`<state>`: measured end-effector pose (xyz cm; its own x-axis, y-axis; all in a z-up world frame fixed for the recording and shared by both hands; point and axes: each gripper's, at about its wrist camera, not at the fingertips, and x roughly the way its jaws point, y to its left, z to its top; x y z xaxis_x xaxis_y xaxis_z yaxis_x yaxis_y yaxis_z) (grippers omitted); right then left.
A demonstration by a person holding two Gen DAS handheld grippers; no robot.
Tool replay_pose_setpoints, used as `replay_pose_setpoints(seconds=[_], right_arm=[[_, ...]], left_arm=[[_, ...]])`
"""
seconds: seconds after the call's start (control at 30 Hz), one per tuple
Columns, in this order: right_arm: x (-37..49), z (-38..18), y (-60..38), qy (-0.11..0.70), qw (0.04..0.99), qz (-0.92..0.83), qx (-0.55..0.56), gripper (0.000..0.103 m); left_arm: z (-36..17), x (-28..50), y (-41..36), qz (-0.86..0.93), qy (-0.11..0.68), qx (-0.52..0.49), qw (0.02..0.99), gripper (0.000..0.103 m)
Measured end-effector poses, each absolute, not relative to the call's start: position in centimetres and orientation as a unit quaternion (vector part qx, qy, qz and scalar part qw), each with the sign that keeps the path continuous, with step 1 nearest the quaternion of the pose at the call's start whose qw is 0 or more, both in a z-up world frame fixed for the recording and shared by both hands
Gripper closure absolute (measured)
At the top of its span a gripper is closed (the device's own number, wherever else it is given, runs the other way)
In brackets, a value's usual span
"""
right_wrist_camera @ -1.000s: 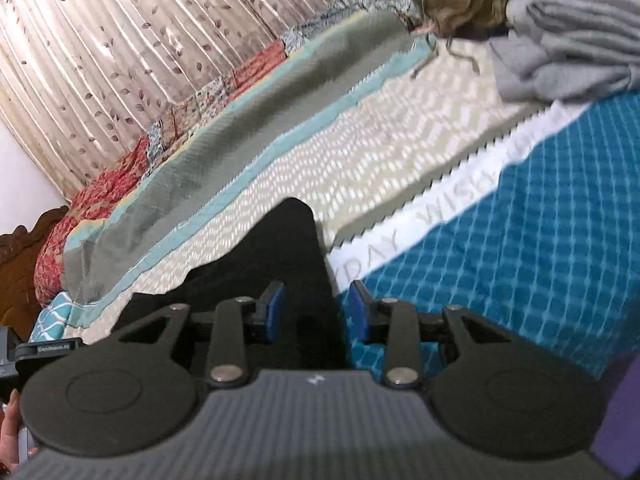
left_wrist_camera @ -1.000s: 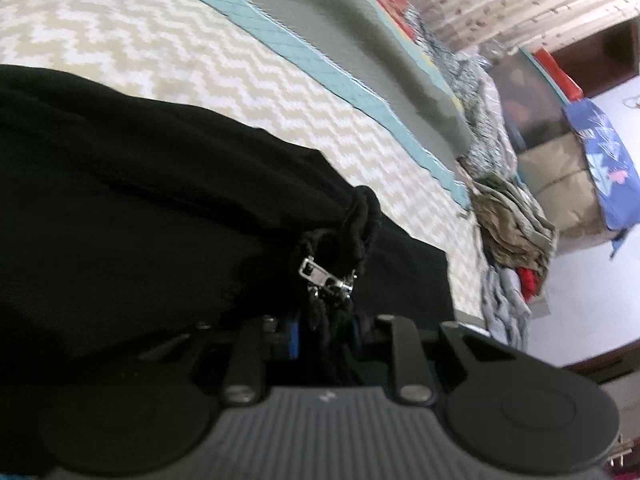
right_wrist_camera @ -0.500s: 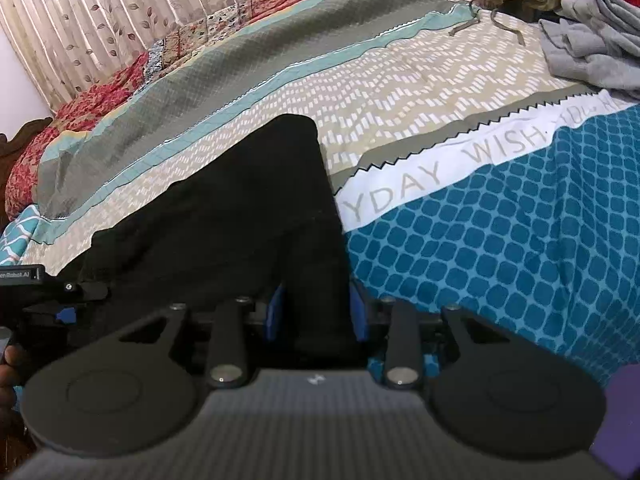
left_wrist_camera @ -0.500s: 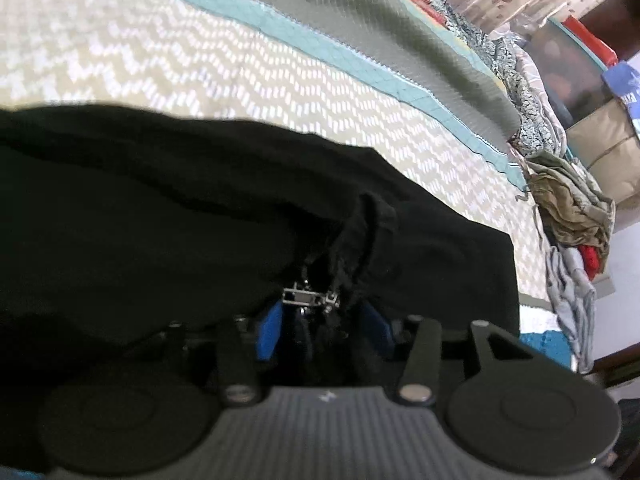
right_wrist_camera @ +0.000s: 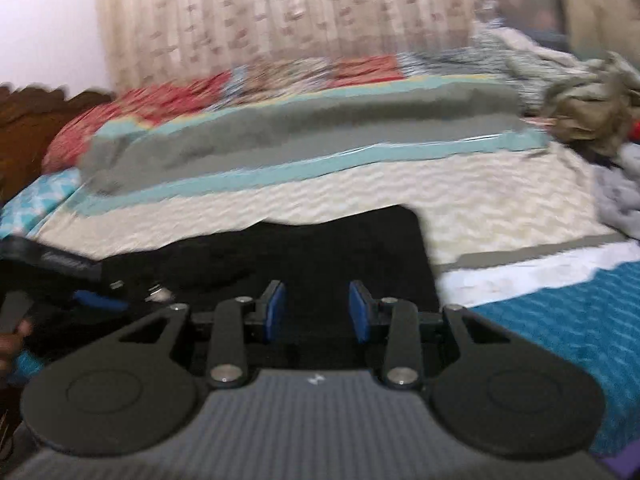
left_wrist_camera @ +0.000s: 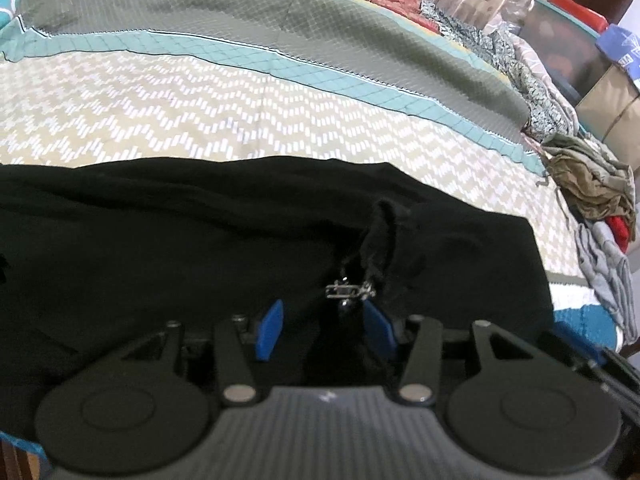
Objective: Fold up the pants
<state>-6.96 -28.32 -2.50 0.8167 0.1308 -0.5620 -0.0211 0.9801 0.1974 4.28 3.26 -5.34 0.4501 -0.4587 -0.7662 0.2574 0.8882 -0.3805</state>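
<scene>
On the bedspread, black pants lie beneath both tools, each spread wide

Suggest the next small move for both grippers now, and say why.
Probably draw both back and re-grasp for a further fold. The left gripper and right gripper both stand open, blue pads apart, and the black fabric pants lie on the patterned bedspread. The silver zipper pull and bunched fabric beside it look untidy.
</scene>
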Motion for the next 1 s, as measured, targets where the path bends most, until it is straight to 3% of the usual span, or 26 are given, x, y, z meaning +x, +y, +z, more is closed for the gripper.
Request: replay_pose_setpoints(seconds=[0.33,0.57,1.0], right_arm=[[-4.3,-5.7,-24.7,0.41,0.906,0.068,0.086,0.063],[-4.4,-5.1,-24.7,0.418,0.899,0.053,0.124,0.063],[-2.9,-3.6,-19.4,0.406,0.905,0.106,0.072,0.063]], left_arm=[[-5.7,3.3,5.3,-0.186,0.464,-0.062,0.864,0.054],[-5.8,2.5,6.4,-0.174,0.449,-0.036,0.876,0.053],[-6.0,1.7,9.9,-0.167,0.433,-0.046,0.884,0.052]])
